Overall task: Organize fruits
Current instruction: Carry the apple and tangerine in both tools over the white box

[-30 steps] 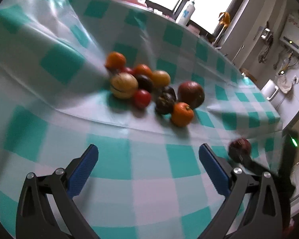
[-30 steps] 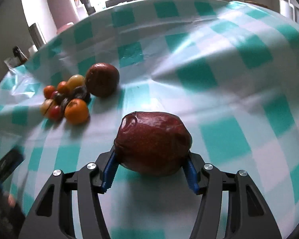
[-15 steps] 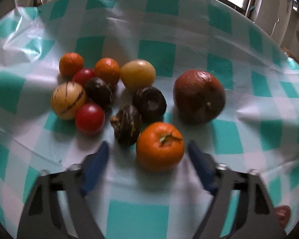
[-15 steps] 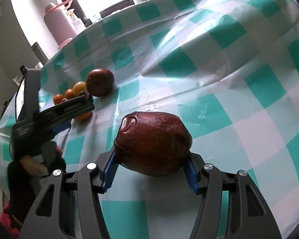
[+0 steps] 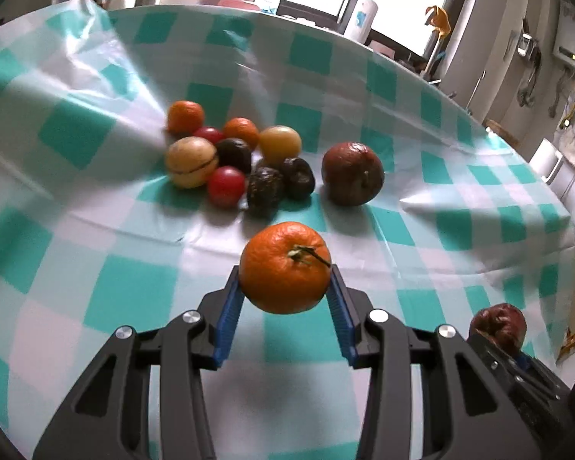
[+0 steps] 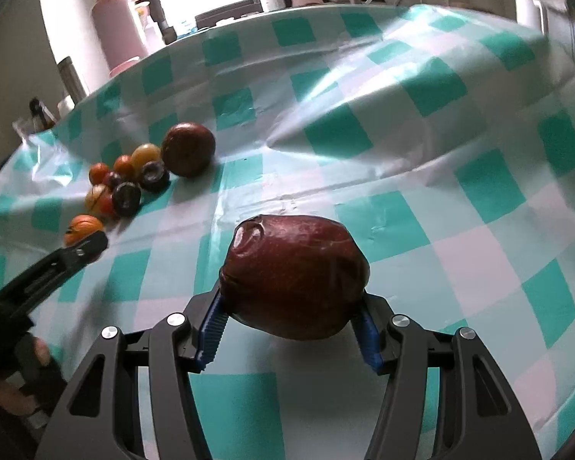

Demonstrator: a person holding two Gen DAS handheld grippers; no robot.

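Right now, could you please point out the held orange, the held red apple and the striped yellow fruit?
Orange point(image 5: 285, 266): left wrist view, middle of its peel.
Red apple point(image 6: 295, 274): right wrist view, middle of its skin.
Striped yellow fruit point(image 5: 191, 161): left wrist view, centre of its side.

Orange mandarin point(image 5: 285, 266) between blue pads point(image 5: 226, 320); dark red apple point(image 6: 293, 276); teal-and-white checked tablecloth point(image 5: 134, 299) beneath.

table point(image 5: 134, 299) under a teal-checked cloth point(image 6: 441, 230), with a cluster of small fruits point(image 5: 241, 161) lying on it
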